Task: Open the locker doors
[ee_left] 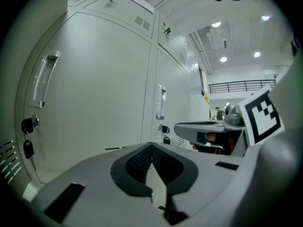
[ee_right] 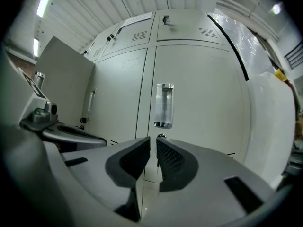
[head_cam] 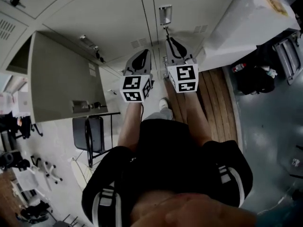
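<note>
Nearest the person, the left gripper (ee_left: 151, 148) is holding its jaws together tip to tip on nothing, and it is facing the neighbouring closed door (ee_left: 94, 103). Just to its right, the right gripper (ee_right: 152, 144) is keeping its jaws a narrow slit apart. A small key (ee_right: 157, 151) is showing in that slit. I cannot tell whether it is lying between the pads or hanging just beyond them, and nothing is being squeezed.

Directly above the key, the pull handle (ee_right: 164, 105) is sitting at the left edge of the closed locker door (ee_right: 203, 108), which is facing the right gripper. Far to the left, an open door (ee_right: 64, 77) is standing out from the row.

The closed door is looking like thin sheet steel, so it is probably stiff, light and easy on its hinges once unlatched. The handle is looking smooth and glossy, so pads are likely slipping on it. Hooking its lower lip and pulling straight out is seeming the best hold. The thin key is calling for a gentle pinch.
</note>
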Available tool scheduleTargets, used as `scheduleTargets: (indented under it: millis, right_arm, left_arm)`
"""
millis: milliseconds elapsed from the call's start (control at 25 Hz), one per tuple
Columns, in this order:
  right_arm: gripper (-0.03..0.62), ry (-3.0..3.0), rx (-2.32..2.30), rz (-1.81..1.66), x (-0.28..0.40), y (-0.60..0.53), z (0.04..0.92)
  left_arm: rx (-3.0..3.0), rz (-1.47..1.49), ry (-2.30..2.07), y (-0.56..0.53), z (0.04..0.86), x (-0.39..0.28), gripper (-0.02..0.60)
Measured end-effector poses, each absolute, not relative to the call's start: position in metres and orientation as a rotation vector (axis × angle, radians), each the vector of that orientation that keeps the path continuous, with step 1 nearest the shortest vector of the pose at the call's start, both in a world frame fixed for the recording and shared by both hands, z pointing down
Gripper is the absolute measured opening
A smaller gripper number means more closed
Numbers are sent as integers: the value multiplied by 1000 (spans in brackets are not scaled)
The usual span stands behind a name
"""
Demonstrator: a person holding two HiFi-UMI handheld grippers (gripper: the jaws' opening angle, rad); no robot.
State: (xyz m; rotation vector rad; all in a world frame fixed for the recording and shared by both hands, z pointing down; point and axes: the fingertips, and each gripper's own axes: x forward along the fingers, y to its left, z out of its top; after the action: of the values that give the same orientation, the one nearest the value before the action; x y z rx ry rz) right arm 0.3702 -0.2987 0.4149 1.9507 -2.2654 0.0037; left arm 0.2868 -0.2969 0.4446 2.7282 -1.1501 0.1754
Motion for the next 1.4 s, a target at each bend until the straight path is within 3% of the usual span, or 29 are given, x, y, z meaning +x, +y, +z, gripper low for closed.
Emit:
scheduleTargets:
  millis: [720,1400]
  right_arm:
    - [36,-2253,1994,104,382,-330,432]
    - [34,-2636,2128,867,390,-331,438]
  left_arm:
    - [2696,219,-1159,-334,465,295,9]
    - [2694,241,-1178,-335,470,289,8]
